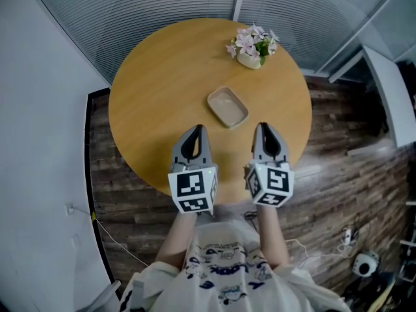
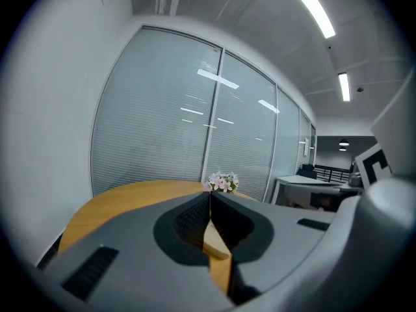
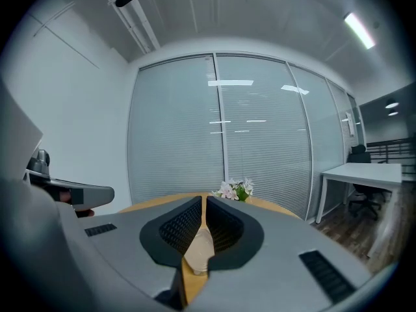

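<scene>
2 grippers over the near edge of the round table (image 1: 156, 90), left gripper (image 1: 196, 130) and right gripper (image 1: 262, 127), jaws pressed together on nothing. Just ahead, between them, beige dish (image 1: 227, 107), long axis slanting far-left to near-right, near end closer to the right gripper.

Flower pot (image 1: 251, 47) on round table (image 1: 149, 90)

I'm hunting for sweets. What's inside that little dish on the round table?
Nothing shows inside the beige dish: the head view looks right down on its bare, pale bottom. Nothing covers it, so no part of its inside is hidden.
</scene>
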